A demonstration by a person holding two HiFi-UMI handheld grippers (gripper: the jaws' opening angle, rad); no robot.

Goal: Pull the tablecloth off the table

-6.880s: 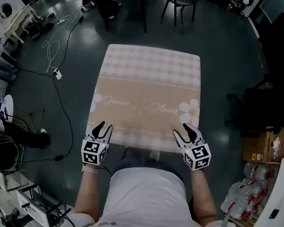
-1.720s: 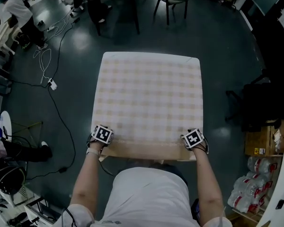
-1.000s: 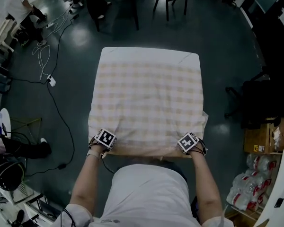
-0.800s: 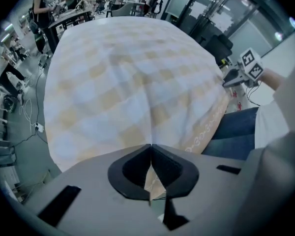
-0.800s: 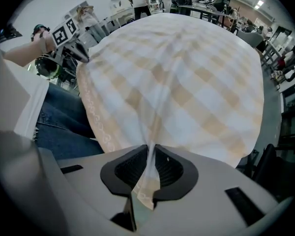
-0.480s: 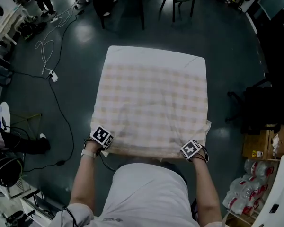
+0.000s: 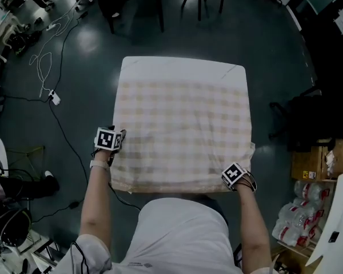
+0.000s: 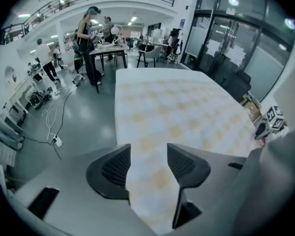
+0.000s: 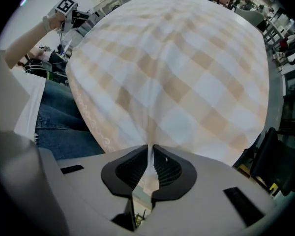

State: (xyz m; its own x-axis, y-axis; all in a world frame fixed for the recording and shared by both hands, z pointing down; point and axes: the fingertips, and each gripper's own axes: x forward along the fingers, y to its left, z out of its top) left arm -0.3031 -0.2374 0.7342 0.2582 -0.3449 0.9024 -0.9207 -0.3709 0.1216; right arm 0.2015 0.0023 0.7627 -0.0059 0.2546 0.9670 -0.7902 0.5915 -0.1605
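1. Covering the bench completely, the tablecloth (image 7: 183,124) lies flat with its checked side up, and the bench itself is hidden beneath it. As it lies it is close to square, so I can make out no clear long axis. Its checked bands run across the person's view, and the beige hem (image 7: 171,186) faces the person at the near edge.

2. Judging the step in hand, the cloth should come off toward the person, so both hands need a hold before the pull. A pull from one corner alone would likely skew the cloth and bunch it on the right.

3. Clenched on the cloth's near right corner, the right tool (image 9: 151,149) has just been closing, with a thin fold of cloth pinched between its pads. The grip looks sound, and holding it steady seems best until the other side is taken.

4. Released, the left tool (image 8: 148,156) has just been opening. Its jaws stand apart over the cloth's left edge, about halfway along that side, and grip nothing.

5. Lowering the left tool onto that edge and gathering a proper fold, not just the hem thread, should let both hands draw evenly and low.
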